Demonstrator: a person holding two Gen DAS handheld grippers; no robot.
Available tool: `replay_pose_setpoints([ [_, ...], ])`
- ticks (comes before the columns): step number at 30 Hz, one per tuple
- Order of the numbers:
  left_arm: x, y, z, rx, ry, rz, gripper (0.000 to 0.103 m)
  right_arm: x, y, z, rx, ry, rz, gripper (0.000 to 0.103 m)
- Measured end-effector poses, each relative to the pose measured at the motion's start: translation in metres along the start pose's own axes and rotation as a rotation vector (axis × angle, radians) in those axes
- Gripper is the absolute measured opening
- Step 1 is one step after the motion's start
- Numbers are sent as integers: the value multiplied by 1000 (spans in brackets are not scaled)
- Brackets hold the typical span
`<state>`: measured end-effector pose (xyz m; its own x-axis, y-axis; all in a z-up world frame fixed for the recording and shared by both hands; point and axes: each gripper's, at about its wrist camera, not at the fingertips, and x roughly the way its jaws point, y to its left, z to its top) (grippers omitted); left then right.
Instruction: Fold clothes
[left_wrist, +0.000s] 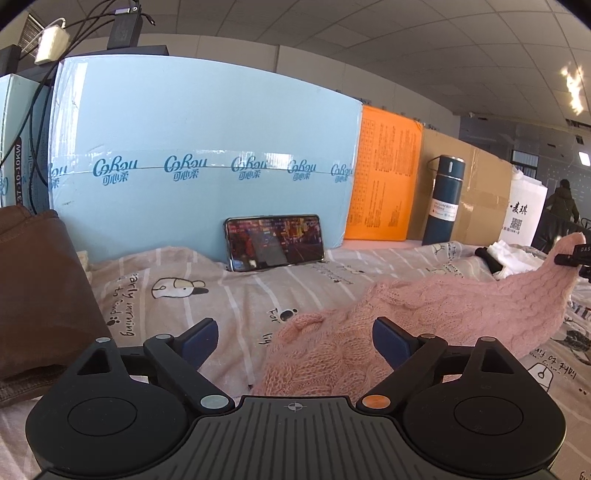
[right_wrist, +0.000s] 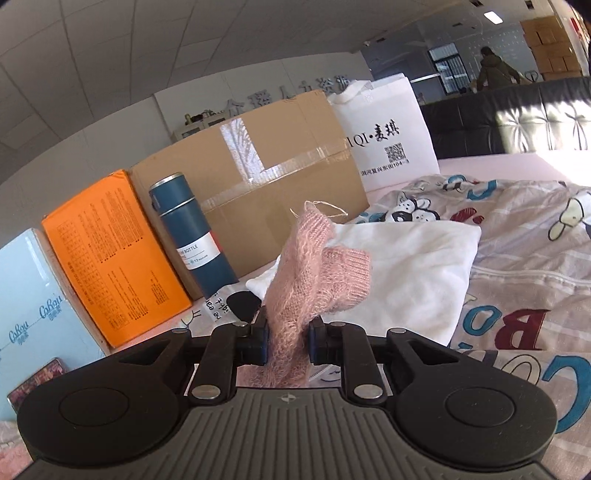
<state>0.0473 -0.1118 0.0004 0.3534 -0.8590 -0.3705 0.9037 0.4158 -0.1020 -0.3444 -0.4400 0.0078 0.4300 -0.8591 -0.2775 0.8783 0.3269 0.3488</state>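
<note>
Several boxes (left_wrist: 207, 147) behind printed bedsheet (left_wrist: 236, 295), tiled office ceiling (left_wrist: 369, 33) overhead

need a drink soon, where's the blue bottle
The blue bottle stands upright at the back of the bed, right of centre in the left wrist view, between the orange box and the brown carton.

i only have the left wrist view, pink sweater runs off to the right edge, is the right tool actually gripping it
Observer: Yes. The right tool is shut on the pink sweater, on a sleeve end.
Operator: anything under that sleeve
Observer: A folded white garment lies right behind it on the bedsheet.
Operator: loose bits on the cuff
Observer: A thin stray thread sticks out at the sleeve tip.
</note>
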Motion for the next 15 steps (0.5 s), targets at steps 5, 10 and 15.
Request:
replay_pose_setpoints([
  [5,-1,0,0,0,-7,-8,93,-15,35,-16,-195,-66,25,21],
  [10,-3,0,0,-2,-13,-15,93,-23,65,-37,-363,-43,84,24],
  [15,-4,-1,0,-2,-13,-20,94,-22,83,-53,-474,47,149,33],
])
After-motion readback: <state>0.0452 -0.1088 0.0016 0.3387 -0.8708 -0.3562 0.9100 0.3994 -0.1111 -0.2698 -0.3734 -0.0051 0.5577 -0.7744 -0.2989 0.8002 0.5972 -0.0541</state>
